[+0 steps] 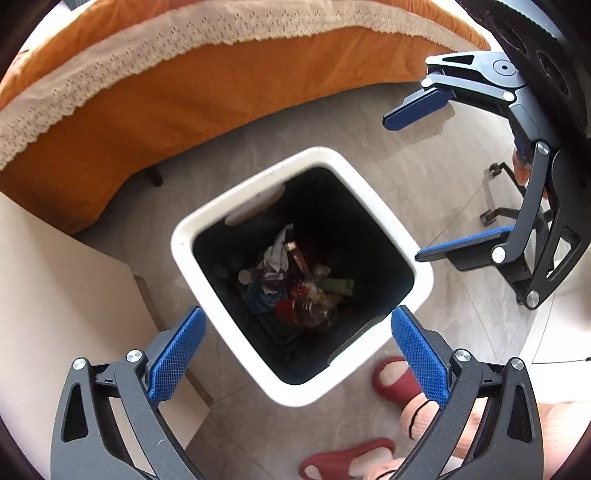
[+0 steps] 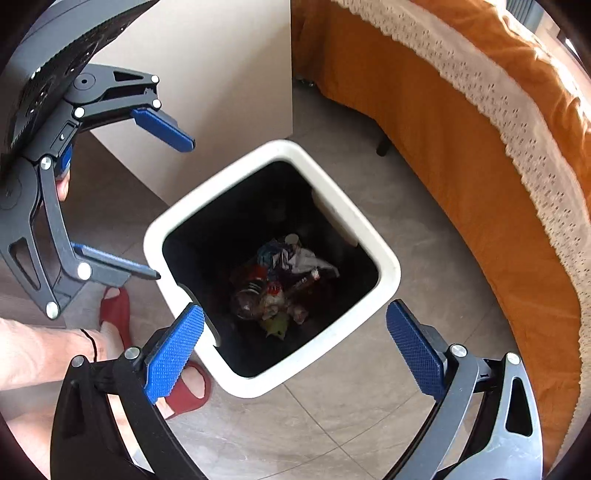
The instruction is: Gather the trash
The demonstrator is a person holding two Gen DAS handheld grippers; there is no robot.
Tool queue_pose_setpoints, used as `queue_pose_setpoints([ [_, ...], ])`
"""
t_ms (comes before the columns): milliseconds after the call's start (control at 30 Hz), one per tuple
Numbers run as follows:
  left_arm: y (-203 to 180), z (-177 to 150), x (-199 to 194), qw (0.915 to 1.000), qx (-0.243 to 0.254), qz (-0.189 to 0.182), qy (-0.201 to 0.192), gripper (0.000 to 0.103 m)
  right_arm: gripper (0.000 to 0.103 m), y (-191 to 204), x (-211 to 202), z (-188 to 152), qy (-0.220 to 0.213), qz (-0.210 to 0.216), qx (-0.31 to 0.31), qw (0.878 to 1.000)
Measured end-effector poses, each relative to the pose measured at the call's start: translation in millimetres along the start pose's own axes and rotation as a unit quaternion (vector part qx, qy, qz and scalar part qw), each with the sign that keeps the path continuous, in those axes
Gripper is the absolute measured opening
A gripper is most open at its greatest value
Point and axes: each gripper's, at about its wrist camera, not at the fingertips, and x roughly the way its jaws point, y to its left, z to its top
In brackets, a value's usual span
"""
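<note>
Left wrist view: the left claw (image 1: 297, 349) gaped wide and empty above the bin (image 1: 380, 218) at frame centre, trash (image 1: 295, 284) piled at its bottom. Right wrist view: the right claw (image 2: 295, 345) also stood wide, holding nothing, over the bin (image 2: 384, 258) and trash (image 2: 280, 284).

Grey tiled floor (image 1: 424, 177) fills the middle of both views. An orange bedspread (image 1: 221, 88) with a cream lace strip (image 1: 184, 33) arcs across the top of the left view; a beige cabinet (image 1: 48, 295) stands lower left. Daylight is bright.
</note>
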Motion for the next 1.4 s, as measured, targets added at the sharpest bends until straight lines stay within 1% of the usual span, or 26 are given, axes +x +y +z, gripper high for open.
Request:
queue_pose_setpoints([
  [133, -1.5, 6.9, -35.9, 0.9999, -0.003, 0.01, -0.012, 0.098, 0.098, 1.5, -28.0, 12.8, -0.009, -0.014, 0.004, 1.0],
  [200, -0.9, 11.9, -62.7, 0.9996, -0.011, 0.012, -0.024, 0.098, 0.098, 3.0, -54.0, 21.0, -0.022, -0.025, 0.01, 0.999],
  [267, -0.3, 19.7, -98.2, 0.9986, -0.025, 0.023, -0.041, 0.098, 0.098, 2.9, -84.7, 31.0, -0.033, -0.029, 0.023, 0.999],
  [333, -0.7, 27.1, -122.6, 0.9974, -0.04, 0.026, -0.053, 0.098, 0.098, 5.7, -110.9, 39.5, -0.04, -0.035, 0.028, 0.998],
  [433, -5.9, 32.7, -175.3, 0.9945, -0.059, 0.039, -0.077, 0.098, 0.098, 9.2, -150.1, 52.0, -0.058, -0.038, 0.039, 0.997],
  [500, -9.1, 33.5, -202.6, 0.9925, -0.069, 0.048, -0.089, 0.098, 0.098, 14.8, -180.8, 61.8, -0.078, -0.044, 0.046, 0.995],
  [533, -10.9, 34.0, -223.4, 0.9903, -0.078, 0.055, -0.101, 0.098, 0.098, 17.1, -194.2, 65.8, -0.086, -0.045, 0.05, 0.994],
  [633, -11.5, 31.9, -264.2, 0.9848, -0.11, 0.048, -0.126, 0.098, 0.098, 26.4, -236.6, 78.6, -0.113, -0.047, 0.059, 0.991],
  [667, -14.5, 30.8, -286.3, 0.9813, -0.121, 0.06, -0.137, 0.098, 0.098, 30.6, -251.0, 82.6, -0.123, -0.053, 0.059, 0.989],
  [733, -19.8, 28.5, -312.6, 0.9767, -0.13, 0.077, -0.152, 0.098, 0.098, 38.2, -279.7, 93.7, -0.143, -0.057, 0.067, 0.986],
  [833, -24.2, 18.0, -373.4, 0.9635, -0.164, 0.106, -0.183, 0.098, 0.098, 52.6, -329.5, 112.0, -0.187, -0.056, 0.081, 0.977],
  [933, -27.0, 3.8, -417.2, 0.952, -0.179, 0.142, -0.204, 0.098, 0.098, 72.7, -366.2, 131.7, -0.218, -0.057, 0.078, 0.971],
  [1033, -24.8, -19.5, -465.1, 0.9347, -0.199, 0.193, -0.223, 0.098, 0.098, 104.9, -394.1, 154.0, -0.252, -0.073, 0.065, 0.963],
  [1067, -22.3, -32.2, -485.2, 0.925, -0.214, 0.216, -0.228, 0.098, 0.098, 119.2, -402.8, 164.3, -0.264, -0.074, 0.065, 0.96],
  [1133, -17.3, -49.0, -507.3, 0.9114, -0.234, 0.243, -0.236, 0.098, 0.098, 139.4, -413.0, 180.2, -0.277, -0.077, 0.078, 0.955],
  [1200, -7.7, -72.8, -530.7, 0.8951, -0.258, 0.277, -0.235, 0.098, 0.098, 167.5, -418.6, 200.6, -0.282, -0.091, 0.089, 0.951],
  [1267, -0.4, -96.6, -551.7, 0.8784, -0.285, 0.306, -0.231, 0.098, 0.098, 196.9, -426.4, 217.3, -0.299, -0.109, 0.08, 0.945],
  [1333, 4.6, -119.9, -573.5, 0.8578, -0.314, 0.333, -0.234, 0.098, 0.098, 224.6, -437.3, 231.6, -0.328, -0.114, 0.066, 0.935],
  [1400, 10.6, -148.5, -599.2, 0.8318, -0.352, 0.357, -0.238, 0.098, 0.098, 251.3, -447.2, 247.2, -0.344, -0.104, 0.043, 0.932],
])
